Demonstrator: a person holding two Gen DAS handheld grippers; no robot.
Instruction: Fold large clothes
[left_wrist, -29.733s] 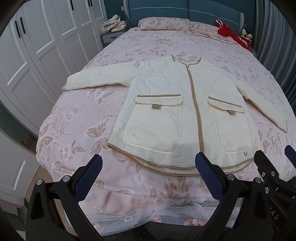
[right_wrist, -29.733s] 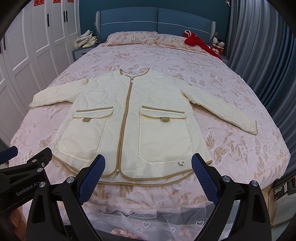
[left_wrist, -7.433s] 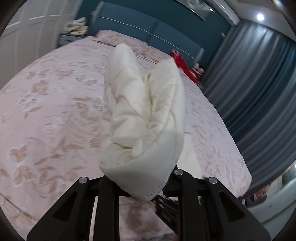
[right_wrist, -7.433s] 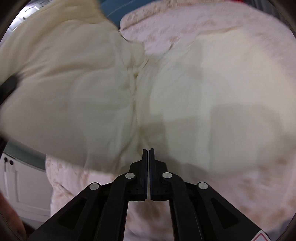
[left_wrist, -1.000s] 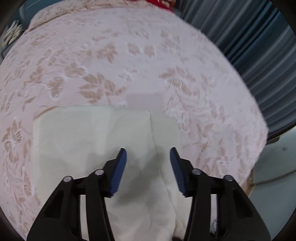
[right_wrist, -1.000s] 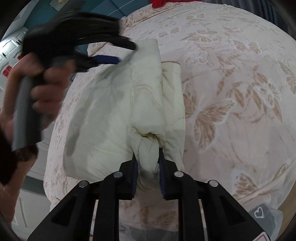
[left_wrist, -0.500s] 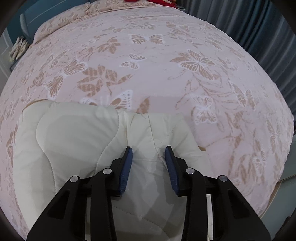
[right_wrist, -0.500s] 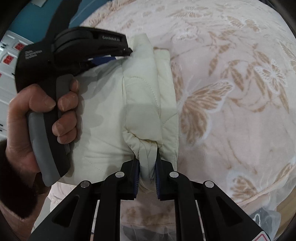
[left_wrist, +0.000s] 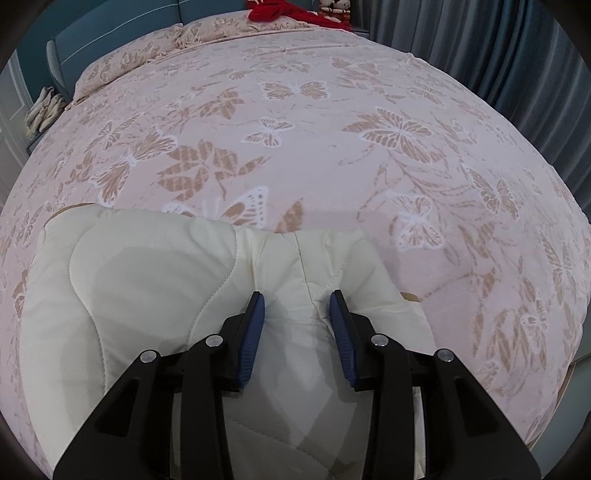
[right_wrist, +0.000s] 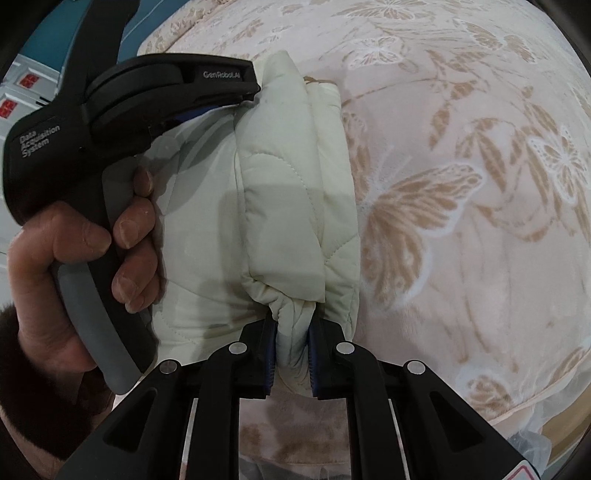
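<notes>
The right gripper (right_wrist: 291, 341) pinches the folded cream quilted jacket (right_wrist: 295, 206) to anchor its edge; the left gripper (left_wrist: 296, 312), jaws apart, presses it flat just ahead

The puffy quilted jacket (left_wrist: 155, 280) in the lower left is plain cream with wavy stitch lines, sitting on a pale pink bedspread (left_wrist: 369, 177) covered in tan and white butterflies. Top of frame: a teal padded headboard (left_wrist: 122, 33), a bright red cloth bundle (left_wrist: 280, 9) and grey-blue pleated curtains (left_wrist: 491, 48). Both black plastic grippers have dark blue finger pads (left_wrist: 253, 336).
</notes>
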